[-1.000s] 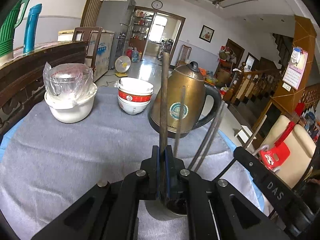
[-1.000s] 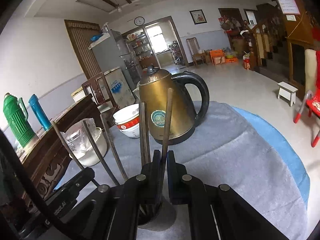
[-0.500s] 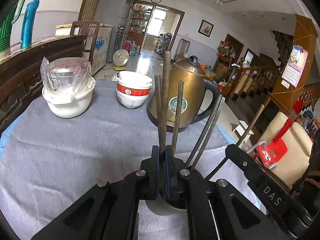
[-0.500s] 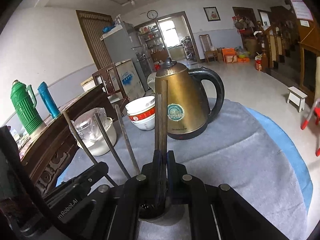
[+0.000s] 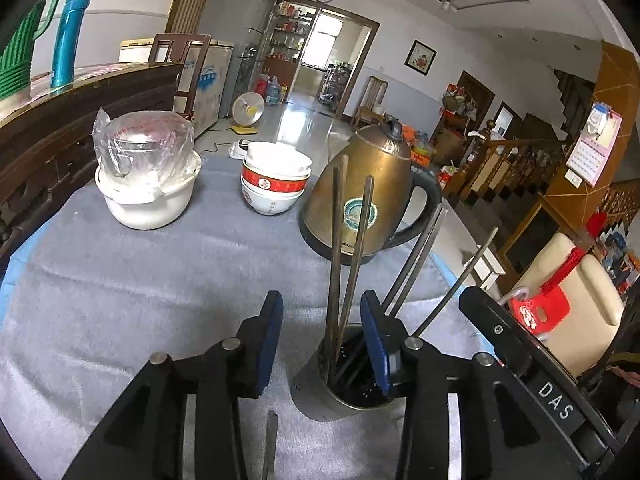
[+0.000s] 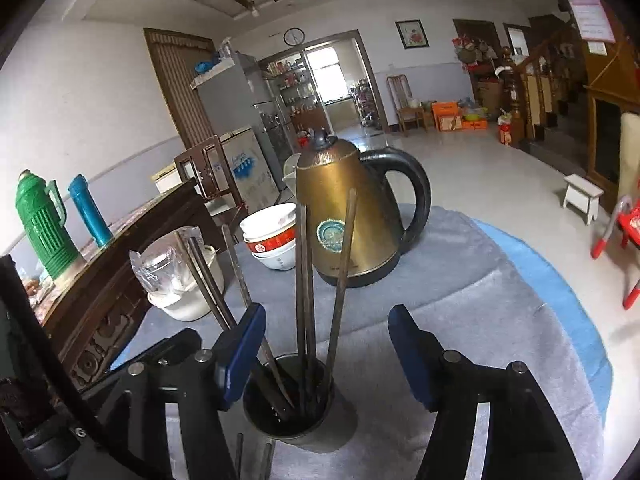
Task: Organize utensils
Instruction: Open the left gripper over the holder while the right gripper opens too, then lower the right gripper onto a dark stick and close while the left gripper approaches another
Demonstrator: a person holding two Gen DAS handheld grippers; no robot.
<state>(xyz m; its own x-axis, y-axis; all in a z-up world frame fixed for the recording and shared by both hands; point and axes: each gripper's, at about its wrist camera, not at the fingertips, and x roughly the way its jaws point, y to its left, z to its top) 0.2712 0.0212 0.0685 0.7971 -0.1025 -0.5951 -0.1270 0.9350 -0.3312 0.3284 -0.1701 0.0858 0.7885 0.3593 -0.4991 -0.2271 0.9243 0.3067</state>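
Several dark chopsticks point(image 6: 305, 280) are standing in a round metal holder point(image 6: 286, 412), their tips fanning out above its rim — some leaning left, some nearly upright. The holder is sitting on the grey cloth point(image 6: 500, 312) covering the table, near its front edge.

Both grippers are hovering right at the holder. The left gripper point(image 5: 322, 354) is sitting with its jaws part open, having just been opening; its right blue pad is over the holder's rim, two upright chopsticks are rising in the gap, and neither pad is pressing on them. The right gripper point(image 6: 326, 354) is gaping wider, its jaws also just having opened; the chopsticks are standing loose between its pads, touching neither.

Behind the holder, a brass-coloured kettle point(image 5: 362, 188) with a black handle is resting on the cloth. To its left, stacked white bowls point(image 5: 275, 178) with a red band are sitting near it, and further left a white pot point(image 5: 148, 196) is carrying a glass bowl wrapped in clear plastic. Beyond the table edge, a green thermos point(image 6: 42, 224) and a blue flask point(image 6: 88, 210) are standing on a dark wooden sideboard.
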